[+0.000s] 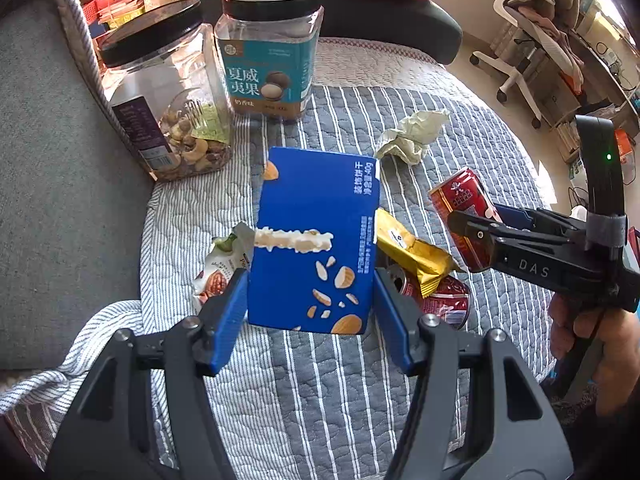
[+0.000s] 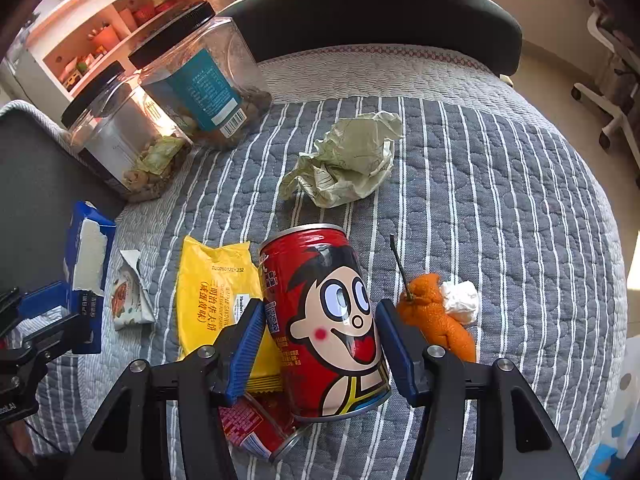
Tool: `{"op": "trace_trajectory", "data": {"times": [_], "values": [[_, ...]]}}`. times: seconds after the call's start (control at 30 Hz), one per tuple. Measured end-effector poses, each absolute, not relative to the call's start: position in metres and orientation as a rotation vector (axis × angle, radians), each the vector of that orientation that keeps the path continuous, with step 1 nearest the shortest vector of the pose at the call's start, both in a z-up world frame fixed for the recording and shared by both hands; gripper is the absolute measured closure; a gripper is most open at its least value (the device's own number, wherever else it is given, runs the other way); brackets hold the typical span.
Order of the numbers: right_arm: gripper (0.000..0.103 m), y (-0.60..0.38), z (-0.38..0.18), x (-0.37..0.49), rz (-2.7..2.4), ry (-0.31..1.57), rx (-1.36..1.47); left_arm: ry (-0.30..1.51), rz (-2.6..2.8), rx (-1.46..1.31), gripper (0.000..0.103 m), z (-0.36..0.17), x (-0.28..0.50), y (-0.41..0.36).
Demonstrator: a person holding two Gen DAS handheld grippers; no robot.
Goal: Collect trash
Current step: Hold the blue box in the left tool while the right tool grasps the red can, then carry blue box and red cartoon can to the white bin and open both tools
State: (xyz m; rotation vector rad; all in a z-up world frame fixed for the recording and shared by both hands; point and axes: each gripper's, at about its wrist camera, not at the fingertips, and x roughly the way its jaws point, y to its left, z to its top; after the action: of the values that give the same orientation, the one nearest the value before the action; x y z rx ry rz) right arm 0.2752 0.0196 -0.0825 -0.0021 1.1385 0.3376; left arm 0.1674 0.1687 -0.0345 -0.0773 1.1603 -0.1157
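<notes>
While both tools are raised over the striped quilt (image 2: 500, 184), each one already has a piece of trash between its blue pads. The left gripper (image 1: 310, 304) is closed on the lower part of a blue snack box (image 1: 316, 240), whose front has a torn strip; the pads press on its two narrow sides and the box hangs clear above the quilt. The right gripper (image 2: 320, 344) is closed around the middle of a red drink can (image 2: 324, 320) with a cartoon face, tilted a little, also lifted.

The box is thin cardboard, probably empty and very light, so it may bend inward if it is squeezed hard; holding near a folded edge seems safer. The can is stiffer but smooth and round, and it could slip or turn between the pads, so a hold across its middle looks sensible.

More trash lies on the quilt: a yellow wrapper (image 2: 212, 288), a second can (image 2: 260, 424) on its side under the wrapper, a small nut packet (image 2: 128, 296), a crumpled paper (image 2: 348, 160), orange peel (image 2: 436, 316) and a white tissue (image 2: 462, 300) touching it. Two jars of nuts (image 1: 168, 92) stand further back.
</notes>
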Motion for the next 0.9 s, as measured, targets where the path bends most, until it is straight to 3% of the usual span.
{"op": "trace_trajectory", "data": {"times": [0.9], "values": [[0.045, -0.206, -0.007, 0.198, 0.042, 1.047, 0.160, 1.050, -0.341, 0.081, 0.041, -0.009, 0.173, -0.015]]}}
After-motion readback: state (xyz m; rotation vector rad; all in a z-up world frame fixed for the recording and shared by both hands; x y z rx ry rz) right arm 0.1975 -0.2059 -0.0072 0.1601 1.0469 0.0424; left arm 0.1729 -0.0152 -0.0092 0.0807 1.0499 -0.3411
